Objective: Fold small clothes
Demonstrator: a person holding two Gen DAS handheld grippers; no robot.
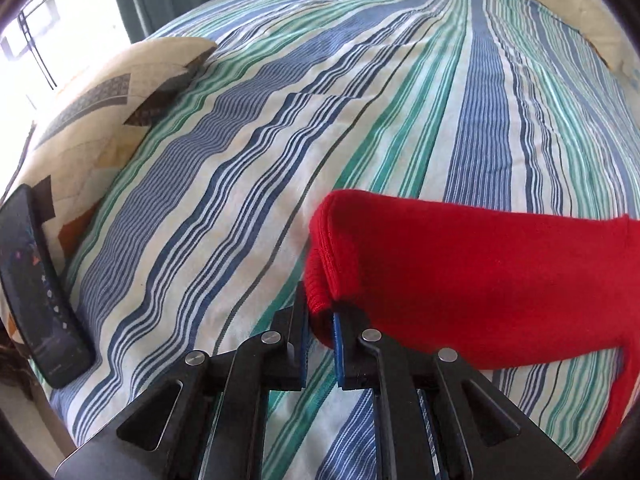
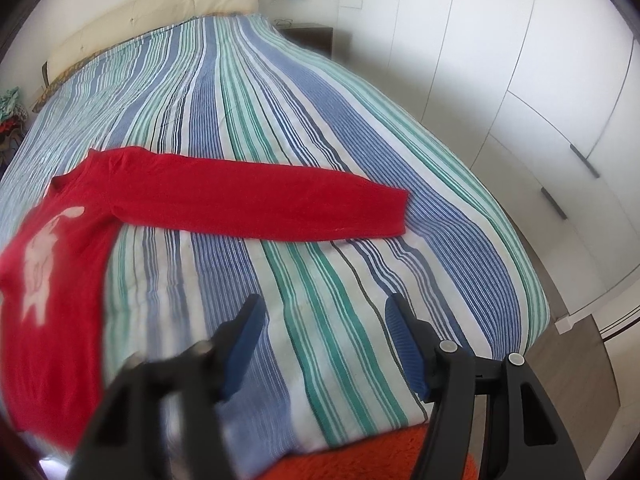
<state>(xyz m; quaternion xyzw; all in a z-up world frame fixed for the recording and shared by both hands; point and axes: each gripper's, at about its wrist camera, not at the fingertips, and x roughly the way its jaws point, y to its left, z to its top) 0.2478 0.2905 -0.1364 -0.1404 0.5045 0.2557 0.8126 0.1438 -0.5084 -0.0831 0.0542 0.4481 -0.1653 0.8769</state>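
A small red knitted sweater [image 2: 60,264] with a white figure on its chest lies on the striped bedspread [image 2: 304,128]. One sleeve [image 2: 256,204] lies stretched out to the right. In the left wrist view my left gripper [image 1: 320,320] is shut on the cuff of the other sleeve [image 1: 460,276] and holds it a little above the bed. My right gripper [image 2: 324,320] is open and empty, over the bedspread near the bed's foot, to the right of the sweater's body and in front of the stretched sleeve.
A patterned pillow [image 1: 100,120] and a black phone [image 1: 36,292] lie at the left of the bed. White wardrobe doors [image 2: 520,80] stand to the right. A beige headboard [image 2: 160,12] is at the far end. An orange rug [image 2: 380,456] lies below the bed's foot.
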